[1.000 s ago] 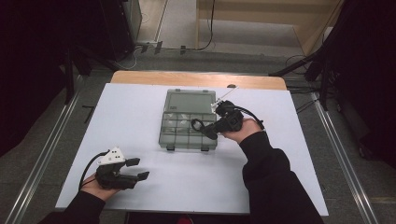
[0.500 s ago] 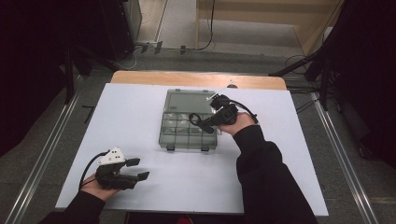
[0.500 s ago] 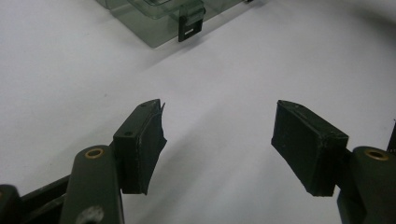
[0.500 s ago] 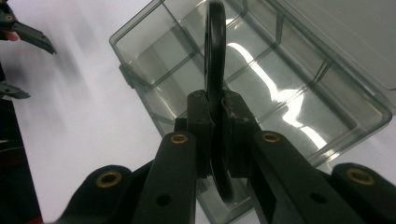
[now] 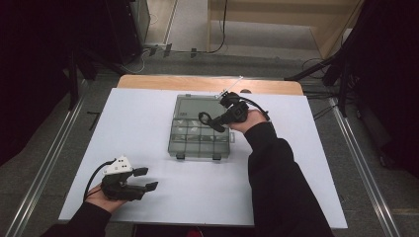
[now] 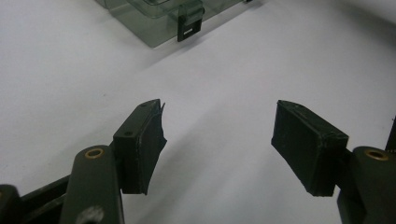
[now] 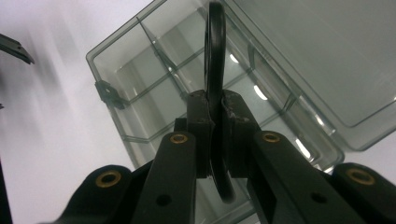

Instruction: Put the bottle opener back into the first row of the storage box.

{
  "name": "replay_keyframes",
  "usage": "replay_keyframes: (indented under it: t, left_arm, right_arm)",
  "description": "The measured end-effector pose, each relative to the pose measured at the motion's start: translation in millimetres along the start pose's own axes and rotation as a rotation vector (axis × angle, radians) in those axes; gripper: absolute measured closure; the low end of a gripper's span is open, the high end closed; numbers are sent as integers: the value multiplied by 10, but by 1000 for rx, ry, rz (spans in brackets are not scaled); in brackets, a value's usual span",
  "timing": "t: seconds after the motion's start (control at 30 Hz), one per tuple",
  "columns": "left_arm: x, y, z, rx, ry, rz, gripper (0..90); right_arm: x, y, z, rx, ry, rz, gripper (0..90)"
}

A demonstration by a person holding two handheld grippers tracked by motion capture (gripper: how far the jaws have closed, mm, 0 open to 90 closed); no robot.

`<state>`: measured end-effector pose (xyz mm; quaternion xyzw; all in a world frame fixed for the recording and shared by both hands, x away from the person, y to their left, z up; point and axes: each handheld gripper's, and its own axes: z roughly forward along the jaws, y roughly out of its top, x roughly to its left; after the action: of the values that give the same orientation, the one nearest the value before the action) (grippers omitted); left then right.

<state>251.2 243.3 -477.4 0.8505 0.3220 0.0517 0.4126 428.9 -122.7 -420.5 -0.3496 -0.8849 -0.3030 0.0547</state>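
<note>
Now, from the high view, I am holding my right gripper (image 5: pixel 211 121) over the clear compartment box (image 5: pixel 197 143), a little farther left and farther in over the compartments than a second ago, with a black ring (image 5: pixel 204 117) pinched in its jaws. My left gripper (image 5: pixel 144 178) is resting where it was, near the table's (image 5: pixel 148 113) near-left corner, jaws spread apart and gripping nothing.

From the left gripper view, I am seeing my open jaws over bare white tabletop (image 6: pixel 280 56), with the box's near wall and one latch (image 6: pixel 187 25) beyond.

From the right gripper view, I am clamping the ring (image 7: pixel 215 60) edge-on, upright between my closed pads, above the box's open compartments (image 7: pixel 159 93) with the lid (image 7: pixel 317 56) lying open beyond.
</note>
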Motion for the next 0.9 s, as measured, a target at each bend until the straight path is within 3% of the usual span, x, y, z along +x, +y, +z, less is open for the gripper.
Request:
replay_keyframes:
  t: [0.23,0.63,0.73,0.87,0.9]
  left_arm:
    - [4,-3,-5,0,1,-2,334]
    - [8,-4,-9,-2,-4,-3,334]
    - [7,-4,-11,1,-6,-4,334]
    - [6,-4,-11,1,-6,-4,334]
    - [4,-4,-9,1,-5,-4,334]
  right_arm:
    - [-46,109,79,22,20,-81,841]
    - [-34,296,296,65,49,-182,839]
    - [-37,318,314,72,49,-183,839]
    - [-55,333,333,60,64,-191,838]
    - [-69,324,331,45,69,-218,838]
